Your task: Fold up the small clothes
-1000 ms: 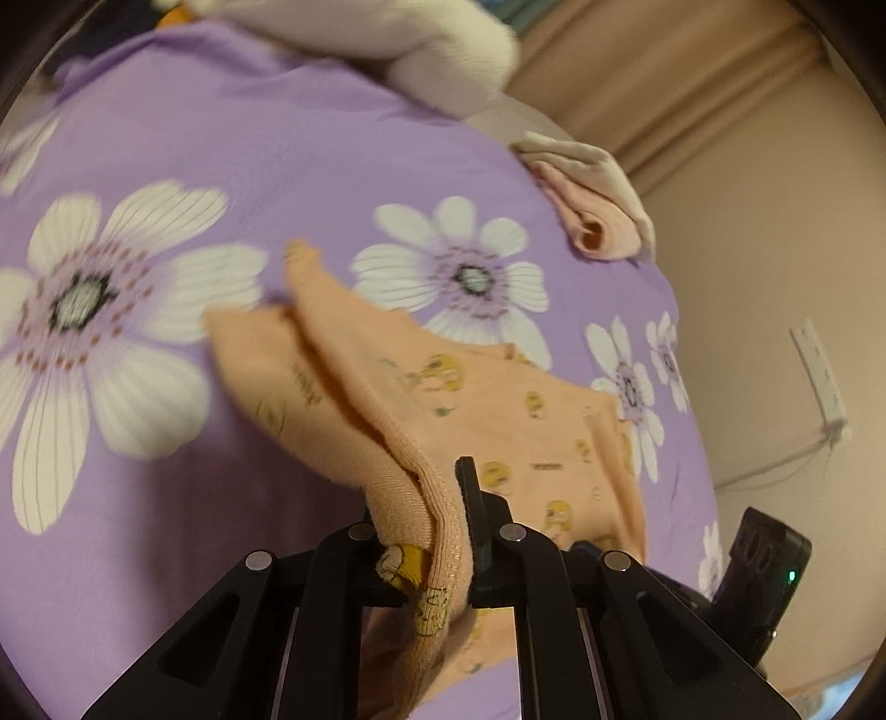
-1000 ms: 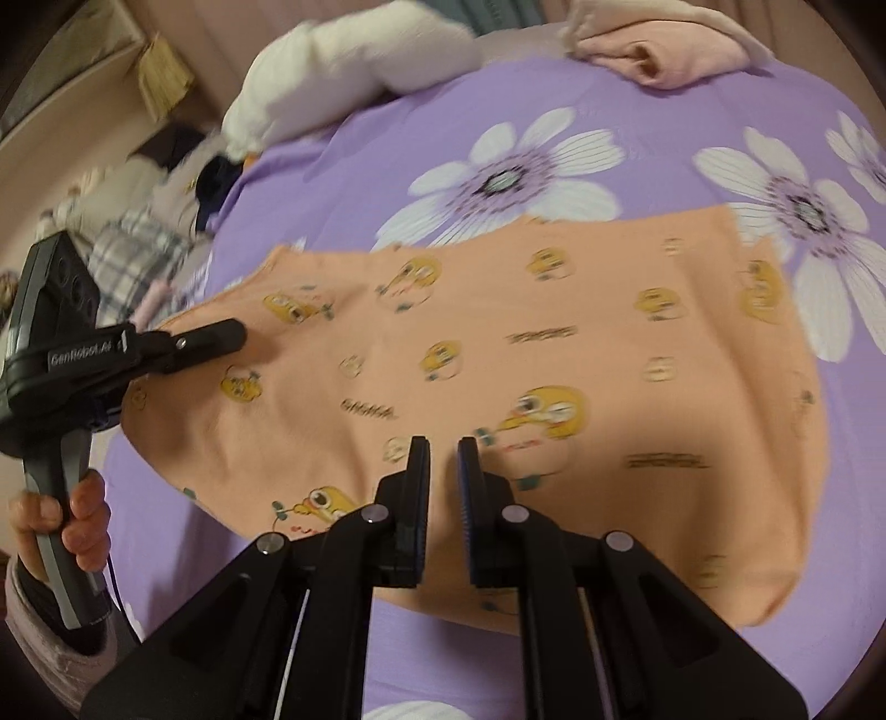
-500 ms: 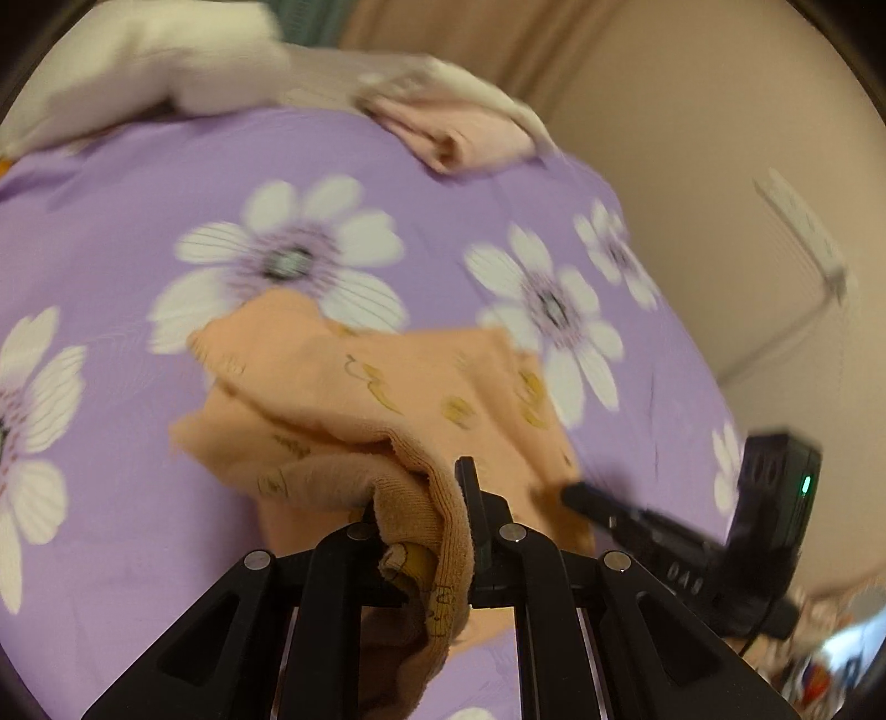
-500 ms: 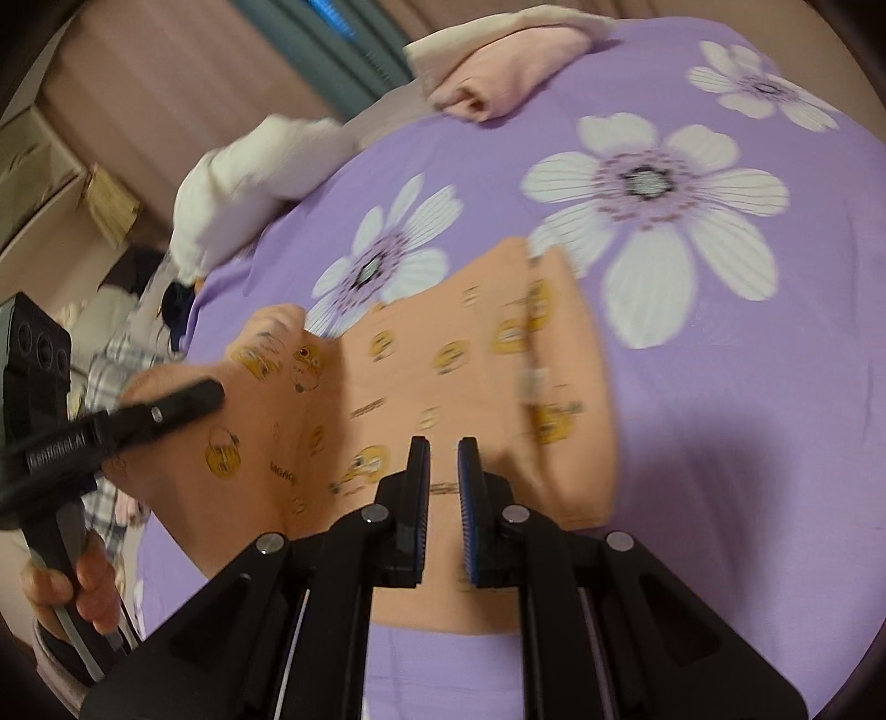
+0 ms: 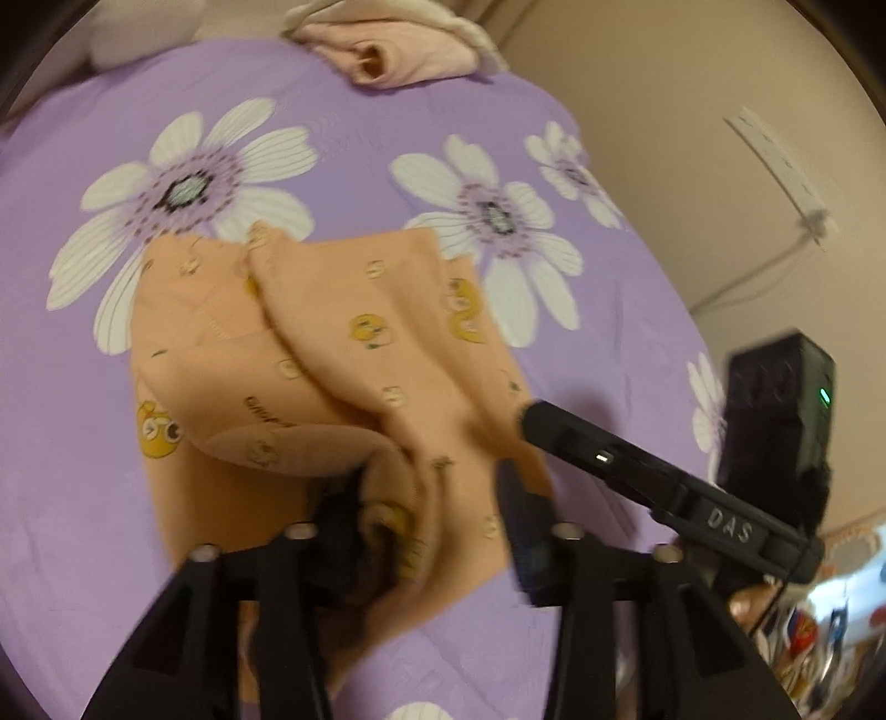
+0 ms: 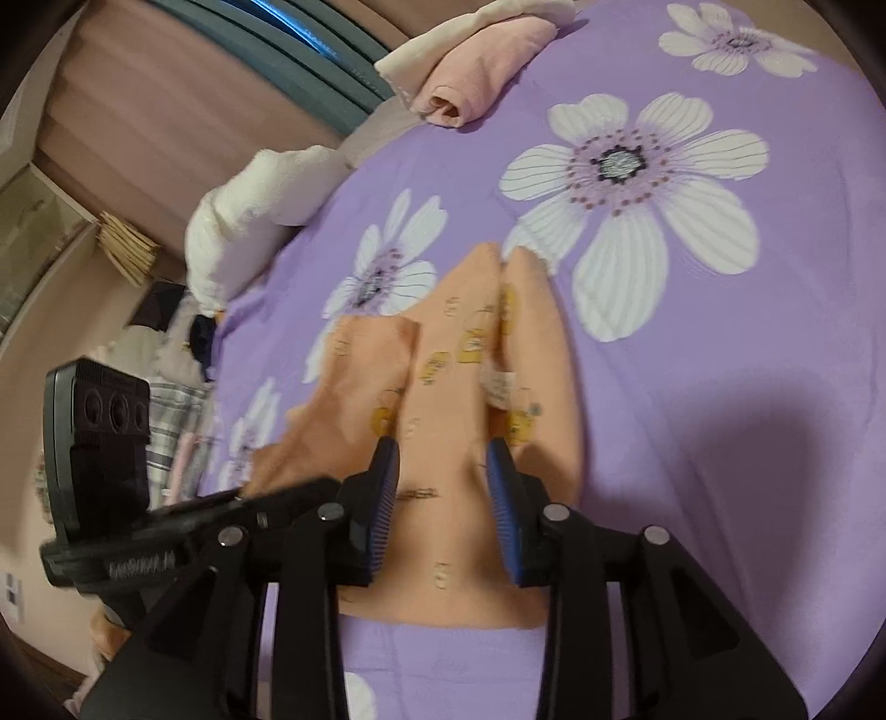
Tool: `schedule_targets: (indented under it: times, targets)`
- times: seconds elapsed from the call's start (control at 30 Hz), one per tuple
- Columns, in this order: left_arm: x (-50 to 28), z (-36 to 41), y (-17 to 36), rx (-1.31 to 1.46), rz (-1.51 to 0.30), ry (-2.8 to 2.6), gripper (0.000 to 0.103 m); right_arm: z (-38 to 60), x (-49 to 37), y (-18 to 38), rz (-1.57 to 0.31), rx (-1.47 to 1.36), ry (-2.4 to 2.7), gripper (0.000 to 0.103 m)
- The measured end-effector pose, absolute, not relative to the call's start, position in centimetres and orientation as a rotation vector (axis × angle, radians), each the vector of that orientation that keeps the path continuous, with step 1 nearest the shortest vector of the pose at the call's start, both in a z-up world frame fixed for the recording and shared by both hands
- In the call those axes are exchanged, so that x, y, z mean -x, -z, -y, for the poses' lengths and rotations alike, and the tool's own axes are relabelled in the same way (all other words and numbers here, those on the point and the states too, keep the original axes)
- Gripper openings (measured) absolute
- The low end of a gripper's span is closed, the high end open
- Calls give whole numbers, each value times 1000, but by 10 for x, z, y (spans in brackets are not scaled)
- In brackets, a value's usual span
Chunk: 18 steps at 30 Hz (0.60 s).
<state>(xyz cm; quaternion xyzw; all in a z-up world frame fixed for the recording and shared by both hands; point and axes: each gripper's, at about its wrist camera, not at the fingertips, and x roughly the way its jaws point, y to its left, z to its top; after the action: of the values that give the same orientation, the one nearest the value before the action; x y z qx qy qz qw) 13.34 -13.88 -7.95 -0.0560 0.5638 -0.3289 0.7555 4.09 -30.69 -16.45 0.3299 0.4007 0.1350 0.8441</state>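
An orange garment [image 5: 354,365] with yellow cartoon prints lies on the purple flowered bedspread [image 5: 111,526], folded over itself in loose ridges. It also shows in the right wrist view [image 6: 470,421]. My left gripper [image 5: 426,509] is open, with a bunched edge of the garment lying against its left finger. My right gripper [image 6: 443,476] is open and hovers over the near part of the garment, its jaws apart on either side of a fold. The right gripper's finger [image 5: 637,465] reaches in from the right in the left wrist view.
A rolled pink and cream cloth [image 5: 398,50] lies at the far edge of the bed; it also shows in the right wrist view [image 6: 476,61]. A white pillow [image 6: 249,210] sits far left. A wall with a socket [image 5: 775,155] is on the right.
Both grippers have opened. The left one has carried the garment's side over the middle and let it go, so the garment is narrower and folded. The right gripper has moved in over it.
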Motion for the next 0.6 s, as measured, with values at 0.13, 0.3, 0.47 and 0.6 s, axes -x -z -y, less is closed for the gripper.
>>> schedule_targets:
  times: [0.13,0.3,0.47,0.6]
  targets:
    - [-124,140,69,110,-1191,760,49,302,-50,163,-834,-790,-392,51]
    - [-109,110,72,219,-1181,792,49,293,-60,161,-861,-769,-411,58]
    - [-97,89,85,263,-1198,754,49,269,-75,158,-919,-633,-427,69]
    - [-90,70,90,324,-1198,738,49,257,-80,162,-952,-550,-479,79]
